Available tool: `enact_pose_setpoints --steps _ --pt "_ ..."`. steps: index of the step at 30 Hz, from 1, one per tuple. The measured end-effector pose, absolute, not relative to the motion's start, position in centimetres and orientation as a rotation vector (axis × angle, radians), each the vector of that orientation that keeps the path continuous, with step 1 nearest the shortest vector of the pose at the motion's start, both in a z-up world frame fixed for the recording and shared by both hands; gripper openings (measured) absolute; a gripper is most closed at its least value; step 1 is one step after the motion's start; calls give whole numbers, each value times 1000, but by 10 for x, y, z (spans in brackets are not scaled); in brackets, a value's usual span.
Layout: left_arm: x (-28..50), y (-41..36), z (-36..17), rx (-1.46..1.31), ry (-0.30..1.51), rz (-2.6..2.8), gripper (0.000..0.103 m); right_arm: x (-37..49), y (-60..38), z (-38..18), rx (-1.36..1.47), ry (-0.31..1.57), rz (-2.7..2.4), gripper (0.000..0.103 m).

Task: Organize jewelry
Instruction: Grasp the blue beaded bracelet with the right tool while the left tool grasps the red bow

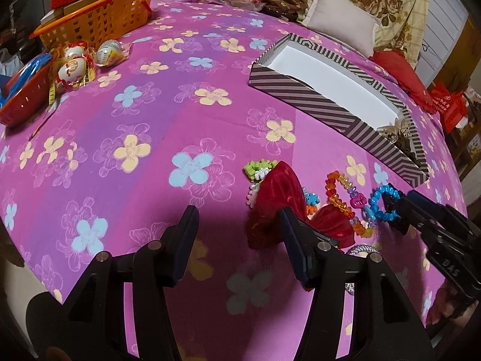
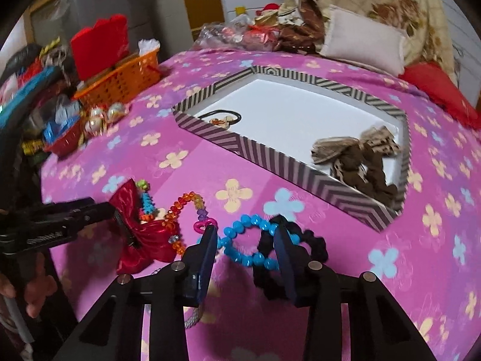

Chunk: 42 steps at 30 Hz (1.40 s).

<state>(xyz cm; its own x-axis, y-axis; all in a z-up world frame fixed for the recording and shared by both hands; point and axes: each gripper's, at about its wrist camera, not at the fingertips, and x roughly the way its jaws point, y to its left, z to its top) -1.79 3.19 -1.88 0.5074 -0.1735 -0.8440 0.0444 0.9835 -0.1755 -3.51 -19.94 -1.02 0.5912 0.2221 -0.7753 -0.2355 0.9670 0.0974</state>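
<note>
A striped box (image 1: 303, 96) (image 2: 270, 153) with a white floor lies on the pink flowered cloth; it holds a brown bow (image 2: 357, 153) and a black hair tie (image 2: 222, 117). In front of it lie a red bow (image 1: 282, 189) (image 2: 144, 234), an orange bead bracelet (image 1: 336, 189) (image 2: 180, 207), a blue bead bracelet (image 1: 383, 204) (image 2: 243, 240) and a black scrunchie (image 2: 312, 246). My left gripper (image 1: 237, 225) is open, its right finger at the red bow. My right gripper (image 2: 245, 240) (image 1: 393, 210) is open, its jaws around the blue bracelet and scrunchie.
An orange basket (image 1: 99, 18) and a red basket (image 1: 24, 96) with wrapped balls (image 1: 75, 63) stand at the far left. Pillows (image 1: 339, 21) and clutter line the far edge. A silver cord (image 1: 360, 249) lies near the left gripper.
</note>
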Motion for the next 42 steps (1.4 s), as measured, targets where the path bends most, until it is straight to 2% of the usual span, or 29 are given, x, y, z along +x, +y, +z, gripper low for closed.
enact_pose_setpoints --steps 8,11,12,14,15,16,26,35,39,42 --pt "-13 34 -19 -139 1025 -143 55 -16 -192 -21 -61 952 283 38" --pt "-12 36 -21 -148 1030 -141 55 -12 -193 -26 -73 962 280 33" --pt "-11 36 -22 -151 1031 -141 55 -11 -194 -27 -73 958 281 30" --pt "-10 36 -23 -152 1033 -139 55 -11 -194 -27 -80 951 279 17" --pt "-10 35 -24 -150 1035 -139 55 -11 -194 -29 -90 955 281 3" --pt "-9 35 -24 -149 1035 -139 55 -9 -194 -34 -95 977 281 0" --pt "-9 33 -24 -149 1035 -138 55 -27 -205 -17 -23 933 309 0" --pt "-9 35 -22 -145 1030 -143 55 -12 -202 -23 -124 955 268 4" --pt "-8 37 -21 -158 1030 -161 55 -9 -198 -17 -195 939 299 21" --pt "-9 36 -19 -153 1024 -187 55 -5 -196 -18 -247 952 329 21"
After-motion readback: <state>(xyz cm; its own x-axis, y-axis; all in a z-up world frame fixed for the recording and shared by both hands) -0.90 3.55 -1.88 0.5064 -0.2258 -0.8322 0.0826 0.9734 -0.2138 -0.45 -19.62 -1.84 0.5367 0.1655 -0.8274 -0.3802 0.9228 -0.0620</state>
